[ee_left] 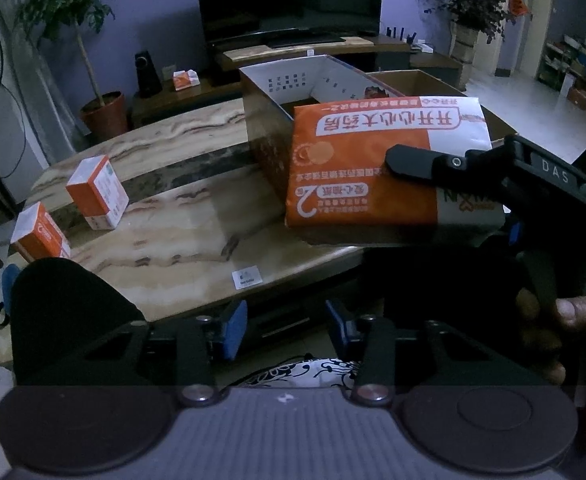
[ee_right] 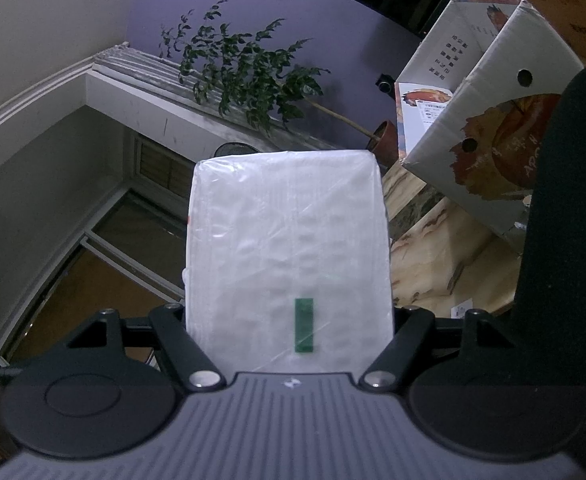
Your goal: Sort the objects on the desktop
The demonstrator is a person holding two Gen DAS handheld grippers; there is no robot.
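Observation:
In the left wrist view, my right gripper [ee_left: 409,168] is shut on an orange-and-white tissue pack [ee_left: 373,160] and holds it in the air just in front of an open cardboard box [ee_left: 269,128]. In the right wrist view the pack's white plastic underside [ee_right: 289,248] fills the middle between the jaws, and the box [ee_right: 489,128] stands to the right. My left gripper [ee_left: 287,334] is open and empty, low at the near table edge. Two small orange-and-white boxes [ee_left: 99,192] [ee_left: 39,234] stand on the table at the left.
The marble-patterned table [ee_left: 181,236] carries a small white label [ee_left: 247,277] near its front edge. A second brown carton [ee_left: 425,80] stands behind the open box. A TV stand, speaker and potted plants [ee_left: 105,112] are beyond the table.

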